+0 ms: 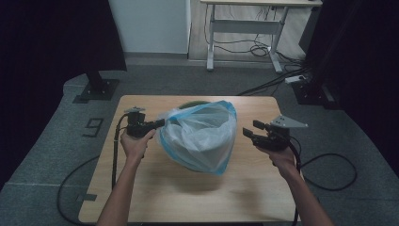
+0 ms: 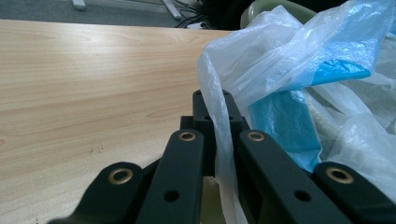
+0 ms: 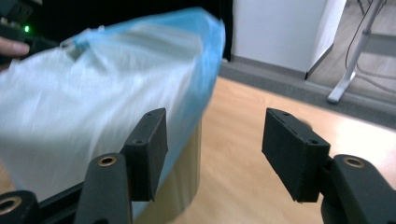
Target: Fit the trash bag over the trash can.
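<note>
A translucent white plastic bag with a blue rim (image 1: 200,134) hangs over a pale green bin (image 1: 193,102) in the middle of the wooden table (image 1: 141,188). My left gripper (image 1: 160,123) is shut on the bag's left edge; in the left gripper view the film (image 2: 224,140) runs between the closed jaws (image 2: 217,114), with the bin's rim (image 2: 280,7) behind. My right gripper (image 1: 249,130) stands open just right of the bag, nothing between its fingers (image 3: 212,149). In the right gripper view the bag (image 3: 102,93) drapes down over the bin's wall (image 3: 184,172).
A white-legged desk (image 1: 244,28) with loose cables (image 1: 263,47) stands beyond the table on the grey floor. Dark curtains flank both sides, and a black stand base (image 1: 98,88) sits at the back left. Gripper cables (image 1: 329,174) trail off the table edges.
</note>
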